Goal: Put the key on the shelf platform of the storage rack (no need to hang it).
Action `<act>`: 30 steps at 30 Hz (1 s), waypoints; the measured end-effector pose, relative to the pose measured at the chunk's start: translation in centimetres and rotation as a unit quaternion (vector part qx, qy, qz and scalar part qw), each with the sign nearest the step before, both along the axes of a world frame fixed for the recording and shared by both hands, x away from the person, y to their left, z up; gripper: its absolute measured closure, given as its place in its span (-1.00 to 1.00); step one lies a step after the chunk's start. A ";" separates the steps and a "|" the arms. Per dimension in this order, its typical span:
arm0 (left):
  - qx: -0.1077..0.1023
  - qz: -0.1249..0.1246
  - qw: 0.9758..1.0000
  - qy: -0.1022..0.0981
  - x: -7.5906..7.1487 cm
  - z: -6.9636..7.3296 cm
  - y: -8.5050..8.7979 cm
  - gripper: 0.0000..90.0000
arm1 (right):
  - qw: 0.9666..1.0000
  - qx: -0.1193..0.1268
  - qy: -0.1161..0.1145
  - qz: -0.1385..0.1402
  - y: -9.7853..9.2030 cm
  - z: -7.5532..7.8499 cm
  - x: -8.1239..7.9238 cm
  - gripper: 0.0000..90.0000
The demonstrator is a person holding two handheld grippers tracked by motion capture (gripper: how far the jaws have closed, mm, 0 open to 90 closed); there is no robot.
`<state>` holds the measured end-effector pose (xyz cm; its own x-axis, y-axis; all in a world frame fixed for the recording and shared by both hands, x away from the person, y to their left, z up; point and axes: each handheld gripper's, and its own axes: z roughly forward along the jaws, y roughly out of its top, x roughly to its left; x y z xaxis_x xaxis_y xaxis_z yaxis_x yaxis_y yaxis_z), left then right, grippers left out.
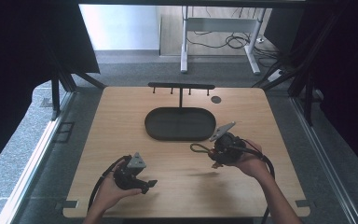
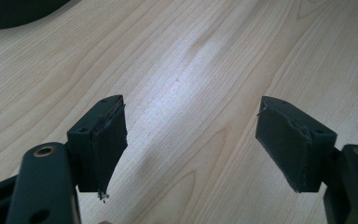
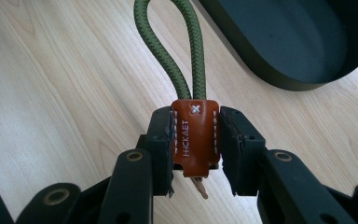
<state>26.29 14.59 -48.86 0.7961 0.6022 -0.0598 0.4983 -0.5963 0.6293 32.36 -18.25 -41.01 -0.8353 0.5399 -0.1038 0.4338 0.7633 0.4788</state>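
A key fob (image 3: 194,135) of brown leather with a green cord loop (image 3: 168,44) sits between the jaws of my right gripper (image 3: 196,140), which is shut on the leather part. In the high view the right gripper (image 1: 213,151) hangs above the table just right of centre, with the cord loop (image 1: 197,148) sticking out to its left. My left gripper (image 1: 148,183) rests low near the table's front, left of centre. Its jaws stand wide apart over bare wood in the left gripper view (image 2: 191,140), with nothing between them.
A dark oval tray (image 1: 180,123) lies at the table's middle, close beyond the right gripper (image 3: 307,51). Behind it stands a black T-shaped rack with pegs (image 1: 181,87). A small dark disc (image 1: 216,99) lies near the back right. The wooden table (image 1: 121,126) ends at the front edge by the hands.
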 end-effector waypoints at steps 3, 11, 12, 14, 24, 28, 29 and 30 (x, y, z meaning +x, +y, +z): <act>0.000 0.000 1.000 0.000 0.0 0.0 0.0 -0.44 | 1.000 0.000 0.000 -0.001 0.1 0.2 0.2 0.47; 0.000 -0.002 1.000 0.002 0.0 -0.1 -0.2 -0.44 | 1.000 0.007 -0.004 -0.005 0.2 0.9 1.1 0.47; 0.001 -0.002 1.000 0.002 0.0 -0.1 -0.2 -0.44 | 1.000 0.007 -0.005 -0.005 0.2 1.0 1.3 0.47; 0.004 -0.003 1.000 0.002 0.0 -0.1 -0.1 -0.44 | 1.000 0.008 -0.005 -0.005 0.2 1.2 1.5 0.47; 0.001 -0.002 1.000 0.001 0.0 -0.1 -0.1 -0.44 | 1.000 0.009 0.004 -0.003 0.8 1.2 2.7 0.47; 0.003 -0.003 1.000 0.001 0.0 0.0 0.0 -0.44 | 1.000 0.010 0.004 -0.004 1.0 1.2 3.0 0.47; 0.002 -0.003 1.000 0.002 0.0 0.0 0.0 -0.44 | 1.000 0.009 0.004 -0.004 1.0 1.2 3.1 0.47; 0.002 -0.003 1.000 0.002 0.0 0.0 0.0 -0.44 | 1.000 0.008 0.004 -0.005 1.0 1.2 3.2 0.47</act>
<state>26.30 14.58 -48.90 0.7990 0.5983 -0.0606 0.4981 -0.6019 0.6242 35.54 -17.24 -39.80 -0.8305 0.5501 -0.0877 0.4457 0.7507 0.4877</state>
